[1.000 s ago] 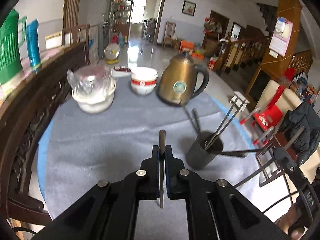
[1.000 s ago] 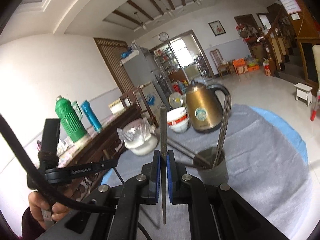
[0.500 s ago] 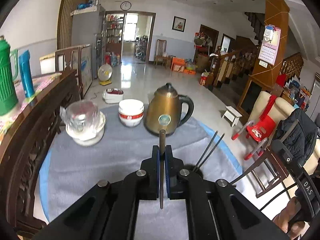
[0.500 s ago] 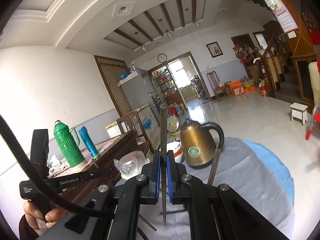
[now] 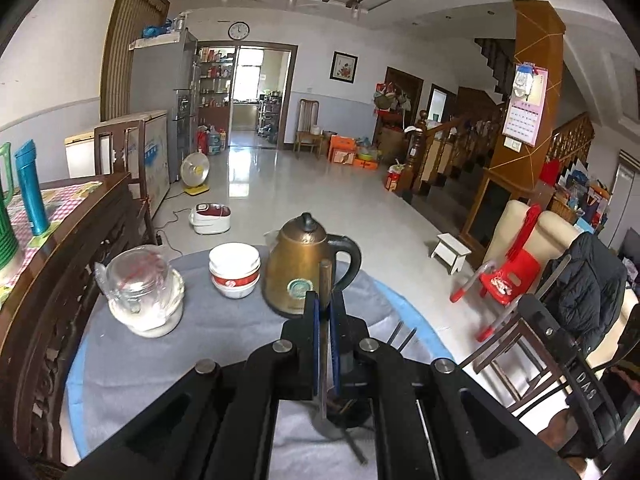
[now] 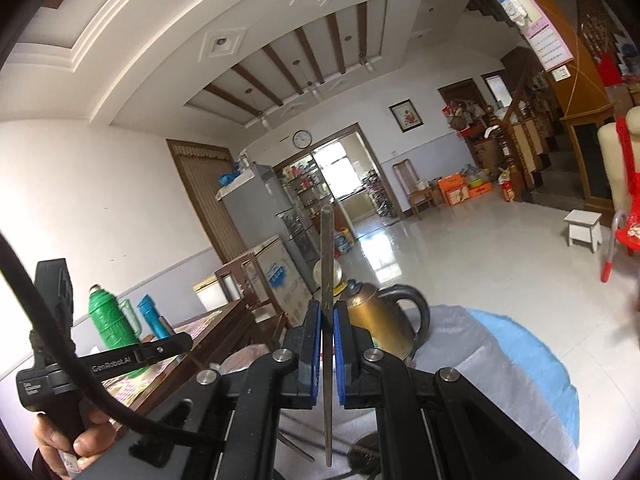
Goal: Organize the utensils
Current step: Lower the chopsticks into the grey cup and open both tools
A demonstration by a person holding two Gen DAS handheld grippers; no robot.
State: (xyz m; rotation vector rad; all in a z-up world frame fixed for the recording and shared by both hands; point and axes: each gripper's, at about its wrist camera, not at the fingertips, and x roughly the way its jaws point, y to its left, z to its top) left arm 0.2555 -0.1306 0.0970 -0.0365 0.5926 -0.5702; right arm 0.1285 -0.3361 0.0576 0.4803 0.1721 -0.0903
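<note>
Mid-task here: each gripper has one chopstick clamped, and both are held up above the table, so I'd call this the carry step before dropping them into the cup.

Starting close: my left gripper (image 5: 324,316) has its jaws pinched almost fully together on a dark chopstick (image 5: 323,320) that stands upright between the blue pads, tip poking up at 12 o'clock. Just below it, at 6 o'clock and mostly hidden by the gripper body, is the dark cup (image 5: 352,414) with a few sticks already in it.

Right gripper (image 6: 327,344) is the same story: jaws narrow, clamped on a long chopstick (image 6: 326,280) running straight up toward 12. The cup rim (image 6: 366,448) peeks out at 6 o'clock there too.

Further out on the grey cloth (image 5: 224,336): kettle (image 5: 306,268) at 12, stacked bowls (image 5: 235,270) at 11, a wrapped bowl (image 5: 144,300) at 10.

Next move, I reckon: tip each stick point-down over the cup mouth, then let go. Risk is catching the sticks already leaning in there.
</note>
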